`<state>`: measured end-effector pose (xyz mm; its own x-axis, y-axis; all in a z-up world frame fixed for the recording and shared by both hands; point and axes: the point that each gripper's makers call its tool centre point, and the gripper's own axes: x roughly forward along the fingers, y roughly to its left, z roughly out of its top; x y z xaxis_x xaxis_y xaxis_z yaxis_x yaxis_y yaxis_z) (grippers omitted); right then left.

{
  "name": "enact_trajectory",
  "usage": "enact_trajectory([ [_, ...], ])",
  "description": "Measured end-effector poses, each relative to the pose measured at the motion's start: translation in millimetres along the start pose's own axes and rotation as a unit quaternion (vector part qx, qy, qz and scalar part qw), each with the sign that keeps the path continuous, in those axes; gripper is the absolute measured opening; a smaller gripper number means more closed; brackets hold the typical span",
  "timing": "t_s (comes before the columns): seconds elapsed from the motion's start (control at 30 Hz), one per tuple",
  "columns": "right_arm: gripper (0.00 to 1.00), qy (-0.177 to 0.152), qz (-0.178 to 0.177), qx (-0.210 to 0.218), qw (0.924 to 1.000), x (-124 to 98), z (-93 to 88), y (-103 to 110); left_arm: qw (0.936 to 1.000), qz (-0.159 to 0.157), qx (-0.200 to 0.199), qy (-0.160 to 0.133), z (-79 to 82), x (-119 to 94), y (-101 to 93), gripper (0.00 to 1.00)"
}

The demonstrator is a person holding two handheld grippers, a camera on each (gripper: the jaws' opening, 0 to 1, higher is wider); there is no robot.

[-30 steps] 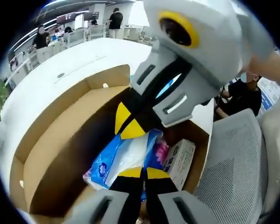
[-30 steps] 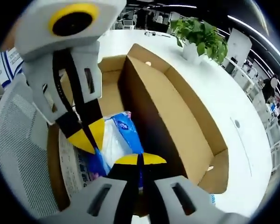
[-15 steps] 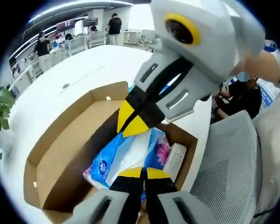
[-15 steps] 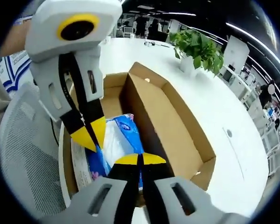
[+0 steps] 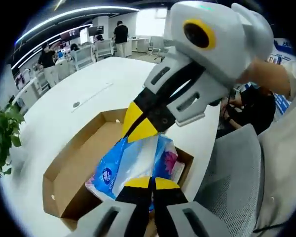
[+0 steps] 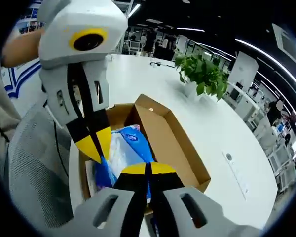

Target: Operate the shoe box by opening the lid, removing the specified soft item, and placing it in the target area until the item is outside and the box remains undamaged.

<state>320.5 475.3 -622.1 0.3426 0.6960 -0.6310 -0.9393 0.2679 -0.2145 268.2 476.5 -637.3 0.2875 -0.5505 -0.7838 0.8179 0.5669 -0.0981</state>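
Note:
A soft blue-and-white tissue pack point(image 5: 133, 165) hangs above the open cardboard shoe box point(image 5: 71, 170), gripped from both ends. My left gripper point(image 5: 150, 182) is shut on its near edge. My right gripper point(image 5: 138, 127) reaches in from the upper right and is shut on the pack's far end. In the right gripper view the same pack point(image 6: 128, 148) sits between my right gripper point(image 6: 147, 169) and my left gripper point(image 6: 96, 143), over the shoe box point(image 6: 175, 148). The box's lid lies folded open beside the tray.
A white printed carton point(image 5: 178, 170) stays inside the box. The box rests on a large white table point(image 5: 84, 89). A grey mesh chair point(image 5: 237, 182) stands close by, and a potted plant point(image 6: 202, 74) is on the table. People stand far back in the office.
Both grippers have risen with the tissue pack held between them. The box now looks smaller and farther below, and the pack is lifted out of it.

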Motion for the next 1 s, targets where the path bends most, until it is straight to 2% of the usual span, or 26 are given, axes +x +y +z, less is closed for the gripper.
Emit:
enact_trajectory([
  [0.37,0.00,-0.016,-0.023,0.003,0.9996,-37.1,6.6,-17.2,0.9994,-0.007,0.027,-0.020,37.1,-6.0,-18.4,0.00],
  [0.77,0.00,-0.003,-0.043,0.016,0.9989,-75.1,-15.5,-43.2,0.9975,-0.029,0.057,-0.030,79.1,13.5,-36.0,0.00],
  [1.0,0.00,0.006,-0.052,0.029,0.9982,-93.3,-34.9,-59.1,0.9965,-0.038,0.068,-0.030,97.3,30.1,-41.9,0.00],
])
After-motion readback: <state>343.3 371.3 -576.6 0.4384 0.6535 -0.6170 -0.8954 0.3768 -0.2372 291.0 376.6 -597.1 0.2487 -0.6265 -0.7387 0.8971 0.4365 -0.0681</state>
